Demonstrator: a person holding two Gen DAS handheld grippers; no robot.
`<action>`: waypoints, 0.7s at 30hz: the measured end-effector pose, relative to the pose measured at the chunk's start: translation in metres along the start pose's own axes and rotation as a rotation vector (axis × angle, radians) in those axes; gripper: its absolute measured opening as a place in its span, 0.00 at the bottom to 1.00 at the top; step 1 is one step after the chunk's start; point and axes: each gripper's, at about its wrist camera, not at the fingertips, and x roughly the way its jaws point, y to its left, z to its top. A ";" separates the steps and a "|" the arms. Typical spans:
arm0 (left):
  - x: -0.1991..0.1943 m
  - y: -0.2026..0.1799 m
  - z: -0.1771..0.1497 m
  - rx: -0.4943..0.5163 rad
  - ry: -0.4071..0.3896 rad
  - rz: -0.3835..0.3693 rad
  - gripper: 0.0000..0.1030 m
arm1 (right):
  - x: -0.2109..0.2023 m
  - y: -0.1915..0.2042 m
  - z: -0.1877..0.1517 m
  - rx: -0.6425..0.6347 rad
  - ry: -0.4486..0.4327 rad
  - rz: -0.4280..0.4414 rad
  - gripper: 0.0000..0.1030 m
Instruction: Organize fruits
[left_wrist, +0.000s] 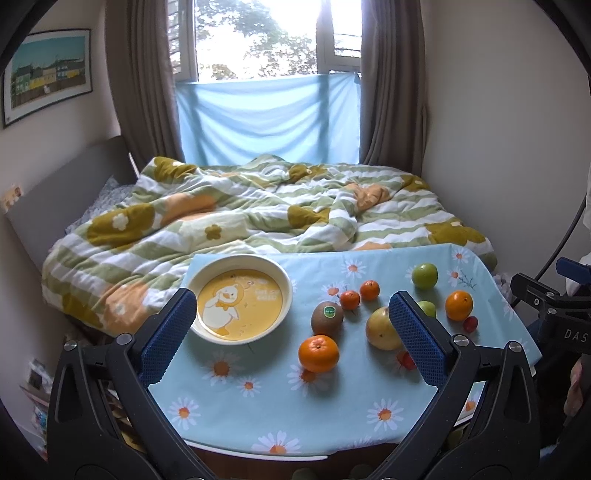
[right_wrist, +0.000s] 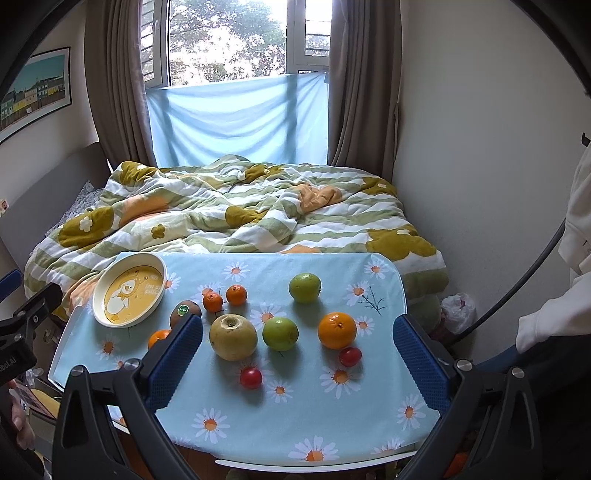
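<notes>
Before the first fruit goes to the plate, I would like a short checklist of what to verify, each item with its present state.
1. Left gripper open and holding nothing: ok.
2. Right gripper open and holding nothing: ok.
3. Plate bare inside, ready to receive fruit: ok.
4. Plate fully supported on the table: cannot tell; it sits at the far left corner, close to the edge.
5. Fruits apart enough to grasp singly: mostly ok; the two small tangerines lie close together, not ok.
6. Kiwi and near orange free of obstruction: ok.

"DAS" on the right gripper (left_wrist: 569, 328) mount.
</notes>
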 end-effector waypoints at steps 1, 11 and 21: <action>0.000 0.000 0.000 -0.001 0.000 0.000 1.00 | 0.000 0.000 0.000 0.000 0.000 0.000 1.00; 0.001 -0.002 0.001 -0.002 0.004 0.000 1.00 | 0.002 0.004 0.000 -0.003 -0.001 0.002 1.00; 0.001 -0.003 0.001 0.002 0.005 0.001 1.00 | 0.002 0.007 -0.001 -0.008 -0.002 -0.001 1.00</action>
